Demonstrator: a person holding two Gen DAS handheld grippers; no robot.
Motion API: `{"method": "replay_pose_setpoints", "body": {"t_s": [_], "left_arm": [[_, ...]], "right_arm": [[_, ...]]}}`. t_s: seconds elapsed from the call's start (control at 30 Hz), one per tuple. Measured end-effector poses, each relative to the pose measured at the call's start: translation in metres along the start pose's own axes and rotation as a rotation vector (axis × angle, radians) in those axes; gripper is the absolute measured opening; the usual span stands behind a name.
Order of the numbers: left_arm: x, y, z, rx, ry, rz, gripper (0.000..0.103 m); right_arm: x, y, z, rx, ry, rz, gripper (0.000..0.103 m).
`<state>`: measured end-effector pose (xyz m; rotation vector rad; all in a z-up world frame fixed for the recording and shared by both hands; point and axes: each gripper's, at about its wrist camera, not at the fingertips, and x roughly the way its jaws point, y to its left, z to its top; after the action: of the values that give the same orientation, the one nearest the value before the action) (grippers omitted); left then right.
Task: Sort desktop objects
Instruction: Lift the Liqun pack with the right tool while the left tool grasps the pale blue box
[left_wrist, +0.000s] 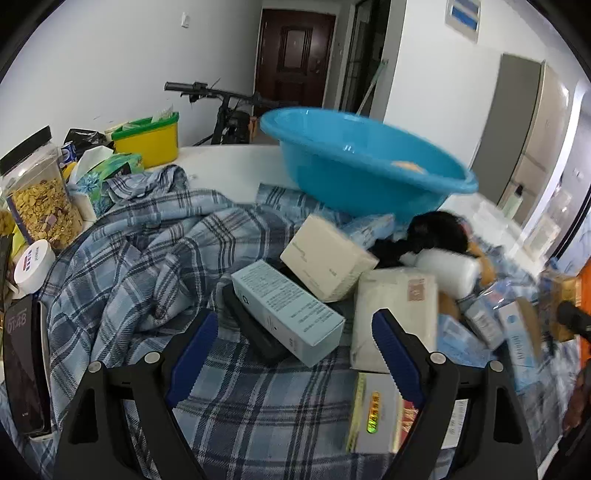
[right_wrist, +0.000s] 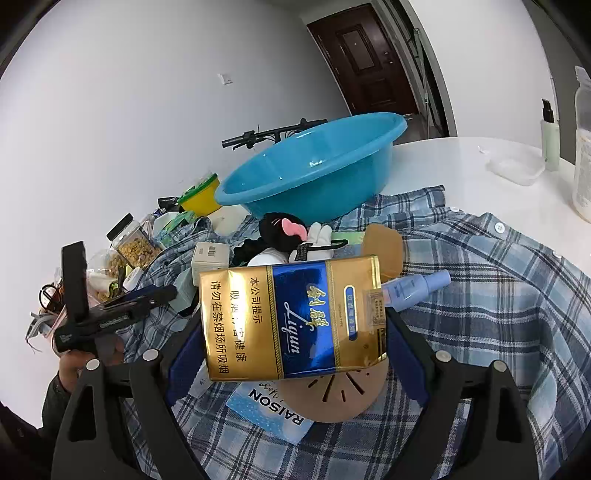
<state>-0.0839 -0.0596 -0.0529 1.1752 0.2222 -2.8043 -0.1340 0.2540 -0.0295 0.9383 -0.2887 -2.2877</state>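
My right gripper (right_wrist: 293, 326) is shut on a gold and blue cigarette carton (right_wrist: 295, 317), held flat above the plaid shirt (right_wrist: 480, 295). Under it lie a tan round disc (right_wrist: 343, 391) and a pale "RAISON" pack (right_wrist: 269, 410). My left gripper (left_wrist: 295, 321) is open, low over the shirt (left_wrist: 129, 258). A pale blue box (left_wrist: 288, 314) lies just ahead between its fingers, untouched, on top of a black flat object (left_wrist: 255, 332). Around it are a cream box (left_wrist: 328, 258), a white tissue pack (left_wrist: 395, 314) and a white bottle (left_wrist: 447, 269). A small gold-labelled box (left_wrist: 376, 413) sits under the right finger.
A blue basin (left_wrist: 369, 166) (right_wrist: 314, 166) stands tilted behind the pile. At the left are a cereal jar (left_wrist: 40, 199), a yellow tub (left_wrist: 147, 140), a white jar (left_wrist: 35, 262) and a phone (left_wrist: 22, 369). A clear container (right_wrist: 517, 166) and a pump bottle (right_wrist: 550, 136) stand at the far right.
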Motion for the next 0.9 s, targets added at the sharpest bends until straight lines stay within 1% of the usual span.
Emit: {"method": "replay_pose_setpoints", "body": {"t_s": [0.1,0.2,0.27,0.3,0.33,0.43,0.73,0.9], "left_arm": [[0.011,0.0,-0.001,0.004,0.012,0.026,0.087],[0.019,0.003,-0.001,-0.009,0.028,0.013,0.087],[0.021,0.007,-0.002,-0.024,0.039,0.002,0.077],[0.022,0.009,-0.002,-0.027,0.048,-0.001,0.067],[0.023,0.011,-0.003,-0.034,0.057,-0.015,0.06],[0.021,0.016,-0.005,-0.053,0.056,-0.028,0.051],[0.004,0.015,-0.006,-0.035,0.016,-0.04,0.033],[0.009,0.016,-0.008,-0.035,0.026,-0.043,0.033]], "right_arm": [[0.001,0.003,0.0,-0.011,0.004,-0.002,0.087],[0.004,0.004,0.0,-0.014,0.01,0.001,0.088],[0.005,0.005,0.0,-0.012,0.014,0.005,0.088],[0.006,0.005,0.0,-0.013,0.016,0.012,0.088],[0.007,0.006,-0.001,-0.013,0.017,0.014,0.088],[0.009,0.006,-0.001,-0.01,0.023,0.016,0.088],[0.011,0.005,-0.004,-0.001,0.027,0.009,0.088],[0.014,0.006,-0.004,-0.009,0.031,0.007,0.088]]}}
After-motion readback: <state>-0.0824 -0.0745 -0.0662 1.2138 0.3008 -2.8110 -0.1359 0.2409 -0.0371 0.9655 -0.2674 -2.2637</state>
